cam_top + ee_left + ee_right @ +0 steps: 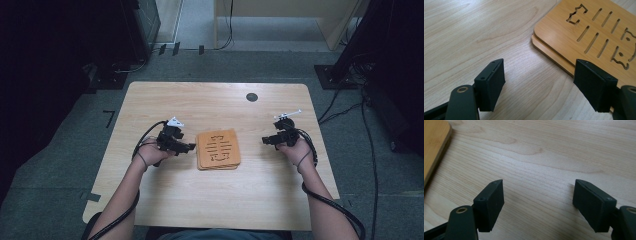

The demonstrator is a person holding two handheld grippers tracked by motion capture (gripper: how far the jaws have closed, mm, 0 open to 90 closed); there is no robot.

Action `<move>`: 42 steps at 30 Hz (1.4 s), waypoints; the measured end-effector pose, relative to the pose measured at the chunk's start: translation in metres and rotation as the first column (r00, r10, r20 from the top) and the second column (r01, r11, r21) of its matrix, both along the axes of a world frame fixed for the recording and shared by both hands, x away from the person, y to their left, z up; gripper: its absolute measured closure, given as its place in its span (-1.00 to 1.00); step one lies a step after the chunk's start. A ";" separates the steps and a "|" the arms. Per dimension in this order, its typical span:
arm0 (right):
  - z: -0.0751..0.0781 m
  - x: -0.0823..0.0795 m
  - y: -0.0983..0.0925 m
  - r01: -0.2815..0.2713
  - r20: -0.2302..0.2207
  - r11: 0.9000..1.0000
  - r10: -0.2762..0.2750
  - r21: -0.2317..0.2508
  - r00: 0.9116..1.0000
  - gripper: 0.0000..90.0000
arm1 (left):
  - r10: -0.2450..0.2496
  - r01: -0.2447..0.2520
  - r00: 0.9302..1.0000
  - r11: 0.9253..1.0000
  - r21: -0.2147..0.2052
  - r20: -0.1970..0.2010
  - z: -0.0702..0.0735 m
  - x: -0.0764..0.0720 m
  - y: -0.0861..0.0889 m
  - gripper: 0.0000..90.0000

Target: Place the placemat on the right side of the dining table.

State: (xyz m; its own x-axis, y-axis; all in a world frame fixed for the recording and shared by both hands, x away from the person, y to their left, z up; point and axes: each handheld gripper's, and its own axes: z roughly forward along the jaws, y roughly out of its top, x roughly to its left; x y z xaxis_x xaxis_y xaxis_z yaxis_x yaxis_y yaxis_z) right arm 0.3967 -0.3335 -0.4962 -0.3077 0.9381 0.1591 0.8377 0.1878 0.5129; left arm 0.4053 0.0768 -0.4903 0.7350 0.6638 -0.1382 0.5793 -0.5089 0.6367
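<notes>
A stack of thin orange-brown wooden boards (pixel 218 149) with cut-out slots and shapes lies flat in the middle of the pale wood table (pixel 215 200). My left gripper (pixel 190 147) sits just left of the stack, pointing at it, jaws open. In the left gripper view the stack's near corner (pixel 554 51) lies ahead, and the right-hand jaw overlaps the stack's edge. My right gripper (pixel 265 140) rests to the right of the stack, apart from it, open over bare table. In the right gripper view the stack's rounded corner (pixel 434 142) sits at the far left, and nothing is between the jaws.
A dark round grommet (pixel 252 97) is set in the table near its far edge. Cables trail from both grippers along the forearms. Grey carpet and dark equipment surround the table.
</notes>
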 end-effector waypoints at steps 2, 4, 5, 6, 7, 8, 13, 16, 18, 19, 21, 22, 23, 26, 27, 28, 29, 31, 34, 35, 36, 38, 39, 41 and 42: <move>0.001 0.000 0.002 0.001 -0.008 1.000 -0.001 0.004 1.000 -0.43 | -0.001 0.001 1.000 1.000 0.001 -0.003 0.001 0.000 0.000 -0.44; 0.001 0.000 0.003 -0.005 -0.003 1.000 0.005 -0.004 1.000 -0.43 | -0.001 0.001 1.000 1.000 0.003 -0.005 0.001 0.000 -0.001 -0.43; 0.002 -0.001 0.004 -0.013 0.002 1.000 0.013 -0.014 1.000 -0.44 | -0.002 0.002 1.000 1.000 0.006 -0.003 0.001 -0.001 -0.001 -0.43; 0.002 -0.001 0.004 -0.013 0.002 1.000 0.013 -0.014 1.000 -0.44 | -0.002 0.002 1.000 1.000 0.006 -0.003 0.001 -0.001 -0.001 -0.43; 0.003 -0.001 0.005 -0.008 0.001 1.000 0.008 -0.009 1.000 -0.43 | -0.005 0.005 1.000 1.000 0.008 -0.001 0.002 -0.001 -0.001 -0.42; 0.003 -0.001 0.005 -0.008 0.001 1.000 0.008 -0.009 1.000 -0.43 | -0.005 0.005 1.000 1.000 0.008 -0.001 0.002 -0.001 -0.001 -0.42; 0.004 -0.003 0.008 0.000 0.003 1.000 0.000 -0.010 1.000 -0.37 | -0.006 0.006 1.000 1.000 0.009 0.001 0.004 -0.002 -0.003 -0.42; 0.005 -0.004 0.009 0.001 0.009 1.000 -0.001 -0.008 1.000 -0.34 | -0.008 0.008 1.000 1.000 0.012 0.001 0.004 -0.003 -0.003 -0.42; 0.005 -0.004 0.010 0.010 0.002 1.000 -0.010 -0.002 1.000 -0.29 | -0.009 0.009 1.000 1.000 0.012 0.001 0.005 -0.003 -0.003 -0.42; 0.006 -0.005 0.011 0.018 0.002 1.000 -0.018 -0.007 1.000 -0.30 | -0.010 0.010 1.000 1.000 0.012 0.002 0.005 -0.003 -0.003 -0.42; 0.005 -0.005 0.013 -0.006 0.020 1.000 0.006 -0.026 1.000 -0.30 | -0.015 0.014 1.000 1.000 0.014 0.007 0.006 -0.003 -0.004 -0.42; 0.005 -0.005 0.013 -0.006 0.020 1.000 0.006 -0.026 1.000 -0.30 | -0.015 0.014 1.000 1.000 0.014 0.007 0.006 -0.003 -0.004 -0.43; 0.005 -0.006 0.015 -0.013 0.026 0.999 0.014 -0.030 1.000 -0.30 | -0.016 0.016 1.000 1.000 0.015 0.007 0.007 -0.003 -0.005 -0.43; 0.005 -0.006 0.017 -0.020 0.025 1.000 0.021 -0.024 0.999 -0.30 | -0.018 0.018 1.000 1.000 0.013 0.008 0.007 -0.004 -0.007 -0.43; 0.005 -0.007 0.018 -0.025 0.025 0.999 0.025 -0.023 0.999 -0.29 | -0.022 0.022 1.000 1.000 0.015 0.008 0.007 -0.004 -0.007 -0.43; 0.005 -0.007 0.019 -0.046 0.037 0.999 0.047 -0.026 0.998 -0.24 | -0.024 0.024 1.000 1.000 0.015 0.008 0.007 -0.005 -0.008 -0.43; 0.006 -0.008 0.020 -0.065 0.054 0.997 0.067 -0.037 0.996 -0.22 | -0.024 0.024 1.000 1.000 0.016 0.005 0.008 -0.005 -0.008 -0.43; 0.006 -0.009 0.023 -0.059 0.051 0.998 0.060 -0.030 0.997 -0.17 | -0.015 0.016 1.000 1.000 0.019 -0.012 0.008 -0.005 -0.009 -0.43; 0.005 -0.010 0.024 -0.058 0.036 0.998 0.059 -0.021 0.998 -0.15 | -0.007 0.007 1.000 1.000 0.017 -0.021 0.008 -0.004 -0.008 -0.43; 0.005 -0.010 0.025 -0.066 0.033 0.998 0.067 -0.018 0.997 -0.15 | -0.007 0.008 1.000 1.000 0.016 -0.022 0.008 -0.004 -0.008 -0.43; 0.005 -0.010 0.027 -0.066 0.028 0.998 0.066 -0.013 0.997 -0.14 | -0.007 0.007 1.000 1.000 0.017 -0.022 0.008 -0.004 -0.008 -0.43; 0.006 -0.011 0.033 -0.090 0.043 0.996 0.091 -0.019 0.995 -0.14 | -0.003 0.004 1.000 1.000 0.022 -0.021 0.008 -0.004 -0.008 -0.43; 0.006 -0.011 0.036 -0.105 0.055 0.994 0.106 -0.032 0.993 -0.14 | -0.003 0.004 1.000 1.000 0.025 -0.021 0.008 -0.004 -0.008 -0.43; 0.007 -0.012 0.042 -0.123 0.065 0.991 0.126 -0.047 0.990 -0.14 | -0.005 0.006 1.000 1.000 0.027 -0.018 0.008 -0.004 -0.008 -0.43; 0.007 -0.012 0.042 -0.123 0.065 0.991 0.126 -0.047 0.990 -0.14 | -0.005 0.006 1.000 1.000 0.027 -0.018 0.008 -0.004 -0.008 -0.43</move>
State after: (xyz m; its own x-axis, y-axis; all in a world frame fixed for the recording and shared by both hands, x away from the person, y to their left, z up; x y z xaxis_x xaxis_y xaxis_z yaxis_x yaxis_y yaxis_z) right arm 0.3849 -0.2917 -0.4897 -0.4315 0.8971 0.0950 0.7702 0.3116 0.5565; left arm 0.4009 0.0687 -0.4825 0.7363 0.6633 -0.1336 0.5876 -0.5288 0.6125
